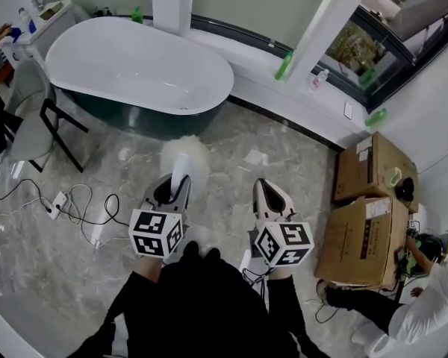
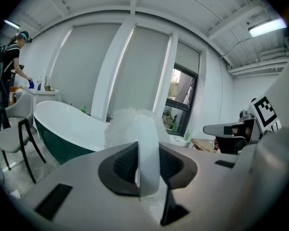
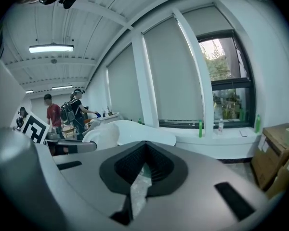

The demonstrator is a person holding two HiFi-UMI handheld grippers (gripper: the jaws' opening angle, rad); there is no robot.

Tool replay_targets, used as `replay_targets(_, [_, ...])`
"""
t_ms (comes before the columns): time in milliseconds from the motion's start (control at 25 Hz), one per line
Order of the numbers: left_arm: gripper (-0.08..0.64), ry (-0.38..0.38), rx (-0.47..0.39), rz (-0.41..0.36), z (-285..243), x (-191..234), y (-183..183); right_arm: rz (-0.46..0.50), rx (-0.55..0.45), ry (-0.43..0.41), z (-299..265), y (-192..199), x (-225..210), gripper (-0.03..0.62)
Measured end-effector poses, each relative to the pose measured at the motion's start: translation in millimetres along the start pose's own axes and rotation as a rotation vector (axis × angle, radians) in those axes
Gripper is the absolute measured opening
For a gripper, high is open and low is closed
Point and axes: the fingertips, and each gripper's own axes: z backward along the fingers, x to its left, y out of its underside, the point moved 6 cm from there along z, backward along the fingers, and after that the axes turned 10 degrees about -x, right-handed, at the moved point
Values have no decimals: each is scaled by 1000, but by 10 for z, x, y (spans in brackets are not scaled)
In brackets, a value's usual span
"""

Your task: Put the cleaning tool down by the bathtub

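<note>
The left gripper (image 1: 173, 183) is clamping its fingers (image 2: 176, 165) on the white handle of the cleaning tool (image 1: 185, 155), its fluffy head hanging over the marble floor (image 1: 284, 144) near the bathtub (image 1: 134, 66). Beside it, the right gripper (image 1: 269, 194) is keeping its fingers (image 3: 161, 170) together, gripping nothing

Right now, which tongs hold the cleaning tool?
The left tongs: they are shut on the handle of the white fluffy duster. The right tongs are closed with nothing between them.
</note>
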Motion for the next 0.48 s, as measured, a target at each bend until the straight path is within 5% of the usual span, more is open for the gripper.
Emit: replay_targets(480, [94,-104,-27,12,72,392,-54,-72,-2,-49,-306,-96,80,-1])
